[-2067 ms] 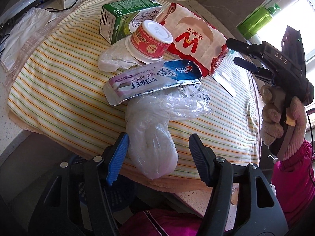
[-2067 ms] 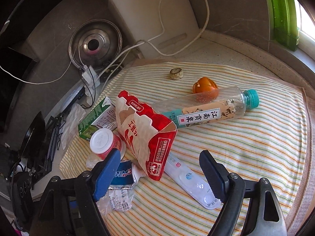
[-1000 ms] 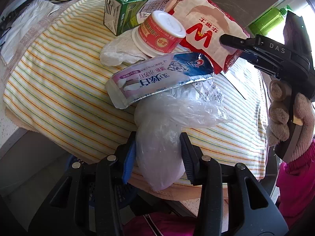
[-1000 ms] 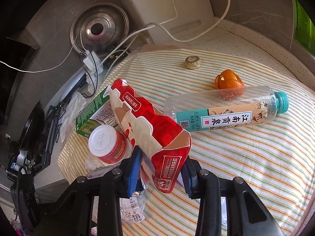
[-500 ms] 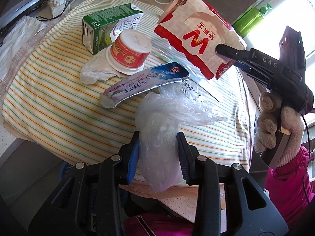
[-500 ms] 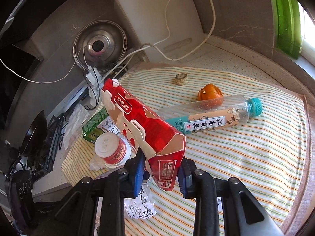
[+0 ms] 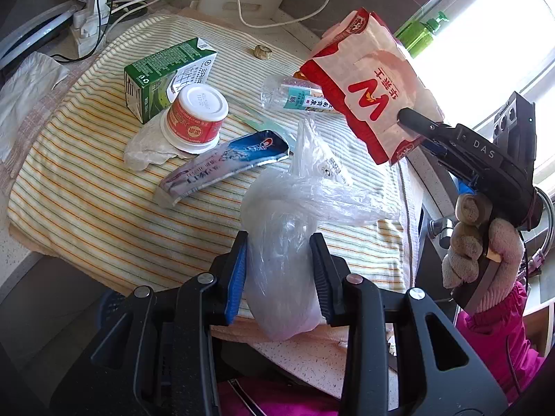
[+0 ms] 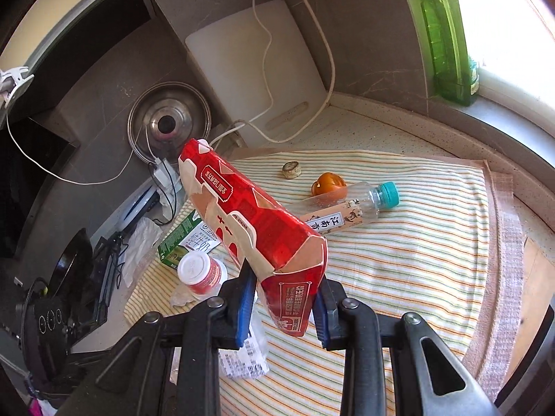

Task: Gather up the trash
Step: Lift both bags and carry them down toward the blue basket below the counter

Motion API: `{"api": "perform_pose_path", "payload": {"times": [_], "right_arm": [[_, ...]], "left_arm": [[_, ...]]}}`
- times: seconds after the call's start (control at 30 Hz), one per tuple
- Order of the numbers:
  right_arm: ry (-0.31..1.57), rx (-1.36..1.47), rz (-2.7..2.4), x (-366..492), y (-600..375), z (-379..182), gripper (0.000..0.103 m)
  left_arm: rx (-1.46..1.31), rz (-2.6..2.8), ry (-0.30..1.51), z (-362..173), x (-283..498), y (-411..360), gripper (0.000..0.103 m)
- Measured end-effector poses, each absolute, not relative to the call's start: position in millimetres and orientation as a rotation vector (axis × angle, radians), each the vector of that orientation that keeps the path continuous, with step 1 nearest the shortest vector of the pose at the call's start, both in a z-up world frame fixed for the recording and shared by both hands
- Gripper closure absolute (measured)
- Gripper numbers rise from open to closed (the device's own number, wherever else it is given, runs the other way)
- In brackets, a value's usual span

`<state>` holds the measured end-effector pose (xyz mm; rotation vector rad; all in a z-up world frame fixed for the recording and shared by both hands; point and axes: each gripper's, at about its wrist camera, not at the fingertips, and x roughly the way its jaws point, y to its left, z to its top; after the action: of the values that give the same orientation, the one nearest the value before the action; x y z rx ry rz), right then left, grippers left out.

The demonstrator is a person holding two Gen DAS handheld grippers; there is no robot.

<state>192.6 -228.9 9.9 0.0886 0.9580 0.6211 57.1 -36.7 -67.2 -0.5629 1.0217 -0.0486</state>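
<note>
Now, plastic bag [image 7: 281, 270] inside left gripper [image 7: 279, 277], red carton [image 8: 256, 228] inside right gripper [image 8: 282, 306]

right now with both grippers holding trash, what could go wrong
The left gripper pinches only the bunched middle of the thin plastic bag; its loose tail trails toward the toothpaste tube and may drag it along.

The right gripper clamps the red paper bag at one end, so the long free part could sag or slip out.

That bag hangs over the water bottle and might knock it rolling.
</note>
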Motion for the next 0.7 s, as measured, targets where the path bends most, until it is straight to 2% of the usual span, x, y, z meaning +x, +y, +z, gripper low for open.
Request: {"api": "perform_pose_path", "payload": {"times": [0.37, 0.7], "right_arm": [[0.958, 0.117, 0.619, 155, -245, 19, 0.074], [0.990, 0.139, 0.567, 91, -242, 9, 0.074]], "left_arm": [[-0.536, 0.014, 0.982, -54, 24, -22, 0.068], [-0.521, 0.042, 1.006, -67, -23, 22, 0.068]]}}
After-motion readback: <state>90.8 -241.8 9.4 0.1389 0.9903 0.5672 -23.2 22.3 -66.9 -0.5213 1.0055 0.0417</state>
